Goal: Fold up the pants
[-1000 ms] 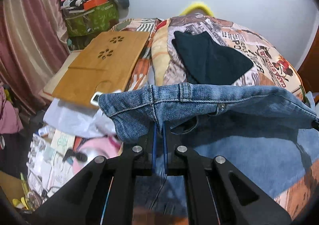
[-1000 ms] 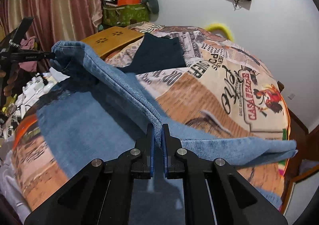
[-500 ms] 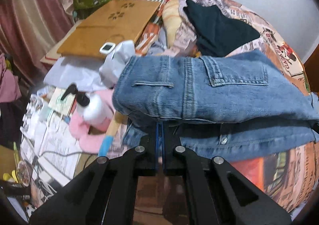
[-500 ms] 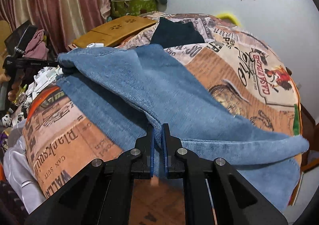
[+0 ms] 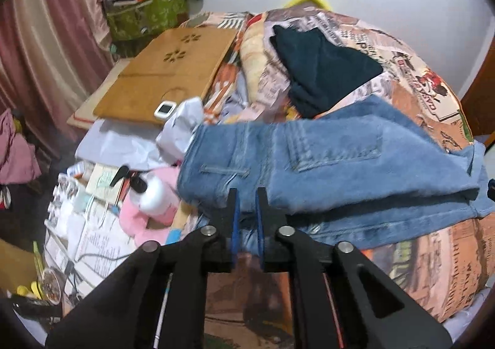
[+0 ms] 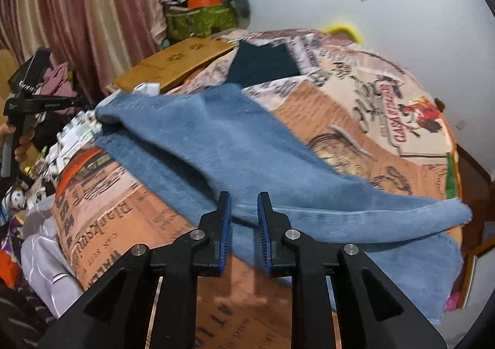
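Blue jeans (image 5: pixel 324 163) lie on the printed bedspread (image 5: pixel 433 256), folded over lengthwise so one half rests on the other, back pocket facing up. My left gripper (image 5: pixel 246 197) is open at the waistband edge, its jaws apart with the denim just ahead of them. In the right wrist view the jeans (image 6: pixel 247 148) stretch from the waist at left to the leg ends at right. My right gripper (image 6: pixel 244 203) is open at the near edge of the legs, holding nothing.
A folded dark garment (image 5: pixel 321 74) lies further back on the bed. A wooden lap desk (image 5: pixel 167 74) sits at the left. Bottles, papers and a pink item (image 5: pixel 139 216) clutter the left bedside. A curtain (image 6: pixel 77 9) hangs at the left.
Both grippers carried the upper half of the jeans over toward me, laid it on the lower half, then opened and let go. Both have pulled back slightly.
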Available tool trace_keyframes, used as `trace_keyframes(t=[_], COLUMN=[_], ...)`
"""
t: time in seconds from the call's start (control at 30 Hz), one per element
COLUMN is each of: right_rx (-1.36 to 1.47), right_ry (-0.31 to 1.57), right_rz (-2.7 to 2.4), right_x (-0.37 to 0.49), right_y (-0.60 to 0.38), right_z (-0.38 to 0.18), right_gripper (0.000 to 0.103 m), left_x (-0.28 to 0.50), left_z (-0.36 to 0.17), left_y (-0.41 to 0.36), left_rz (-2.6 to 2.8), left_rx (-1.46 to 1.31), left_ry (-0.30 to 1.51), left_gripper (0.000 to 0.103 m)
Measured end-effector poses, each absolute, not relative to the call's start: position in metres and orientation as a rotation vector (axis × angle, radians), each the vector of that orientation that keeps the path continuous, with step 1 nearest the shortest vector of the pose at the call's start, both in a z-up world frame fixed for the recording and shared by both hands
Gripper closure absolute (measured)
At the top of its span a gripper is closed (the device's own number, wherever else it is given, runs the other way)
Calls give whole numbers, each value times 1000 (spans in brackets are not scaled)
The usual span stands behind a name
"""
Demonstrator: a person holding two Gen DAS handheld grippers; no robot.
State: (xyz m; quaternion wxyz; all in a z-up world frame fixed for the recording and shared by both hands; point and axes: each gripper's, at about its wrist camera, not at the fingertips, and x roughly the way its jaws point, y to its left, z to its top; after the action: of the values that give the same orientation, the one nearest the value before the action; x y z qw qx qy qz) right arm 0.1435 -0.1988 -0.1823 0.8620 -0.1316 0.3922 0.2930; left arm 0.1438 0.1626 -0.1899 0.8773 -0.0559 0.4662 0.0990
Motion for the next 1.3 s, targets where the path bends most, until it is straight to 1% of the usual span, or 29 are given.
trace_keyframes(t=[0.07,0.13,0.17,0.23,0.27,0.33,0.37,0.43,0.47,0.53,0.63,0.93,1.0,1.03,1.07,1.17,1.2,1.23,1.27,1.3], right_rx=[-259,-231,-215,-171,-159,-131,-109,-78,-59,-24,26,158,159,145,125,48,19,-14,-34,-50], right_ry=[812,804,806,826,831,845,857,870,880,902,939,1065,1074,1072,1071,1097,1104,1107,1105,1095], right_rz=[577,524,496,429,406,337,294,232,198,131,56,-76,-76,-71,-65,-72,-77,-86,-91,-102], right_x=[150,160,166,183,190,205,215,228,236,251,273,337,344,346,348,356,358,358,359,357], right_y=[-211,-228,-238,-262,-270,-292,-308,-331,-343,-369,-400,-455,-455,-452,-449,-441,-439,-436,-435,-434], right_z=[-177,-174,-172,-171,-170,-172,-174,-178,-179,-184,-192,-233,-239,-241,-243,-255,-259,-263,-265,-265], right_gripper=[71,66,66,66,66,66,66,66,66,66,66,65,57,50,49,48,49,53,61,66], left_x=[154,165,171,185,189,204,210,222,226,241,260,293,295,296,297,295,295,293,293,292], left_z=[-186,-183,-183,-181,-181,-181,-181,-182,-182,-185,-191,-221,-231,-233,-237,-240,-240,-240,-240,-239], left_y=[155,147,143,134,131,123,119,115,113,108,102,87,81,79,76,71,70,69,68,68], left_rz=[188,173,165,154,151,142,140,138,139,148,158,121,109,106,106,113,116,117,117,117], left_rx=[-109,-100,-96,-84,-81,-77,-78,-79,-78,-61,-21,25,47,53,64,96,104,112,115,118], left_ry=[967,964,962,955,952,950,950,946,945,947,958,1026,1050,1056,1062,1057,1053,1050,1049,1048], left_gripper=[87,77,74,60,57,45,42,32,29,22,19,18,19,19,18,18,18,18,18,18])
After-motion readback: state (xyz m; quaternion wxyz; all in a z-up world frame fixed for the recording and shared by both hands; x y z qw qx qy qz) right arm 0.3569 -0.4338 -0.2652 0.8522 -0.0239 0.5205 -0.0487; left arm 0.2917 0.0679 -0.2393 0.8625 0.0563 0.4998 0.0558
